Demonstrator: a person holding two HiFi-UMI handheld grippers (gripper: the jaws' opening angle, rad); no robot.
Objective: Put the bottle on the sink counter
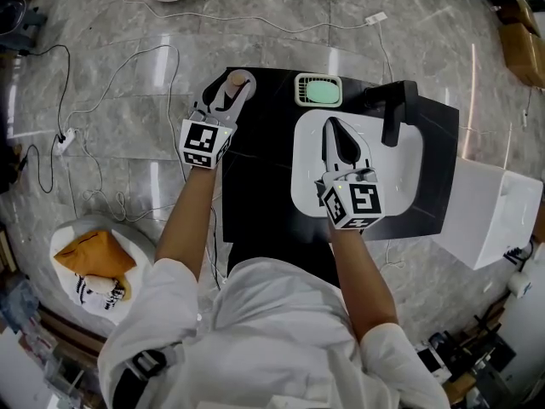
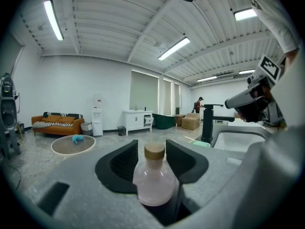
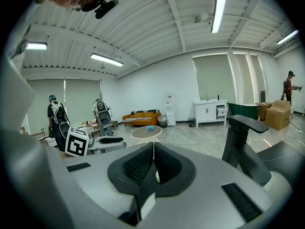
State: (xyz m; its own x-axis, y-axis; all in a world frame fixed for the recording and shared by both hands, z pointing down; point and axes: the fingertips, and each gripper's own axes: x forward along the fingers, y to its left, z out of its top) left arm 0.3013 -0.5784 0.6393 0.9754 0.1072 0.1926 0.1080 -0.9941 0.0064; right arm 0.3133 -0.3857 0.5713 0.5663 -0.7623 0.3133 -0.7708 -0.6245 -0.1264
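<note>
The task looks nearly finished. The small clear glass bottle with a tan wooden cap stands upright at the far left corner of the black sink counter, so the placing itself seems to be done. The left gripper is around the bottle with its jaws spread wide; in the left gripper view there is a gap on each side of the cap, so I judge the pads do not press on it. What is left, I think, is only to draw this gripper back without knocking the bottle, which stands close to the counter's edge. The right gripper hangs over the white sink basin with its jaws together and nothing between them.

As for containers, the bottle holds a pale pink liquid up to about its shoulder; the basin shows nothing inside it; the white ribbed soap dish near the black faucet holds a green soap bar; a round white tub on the floor holds an orange cloth.
</note>
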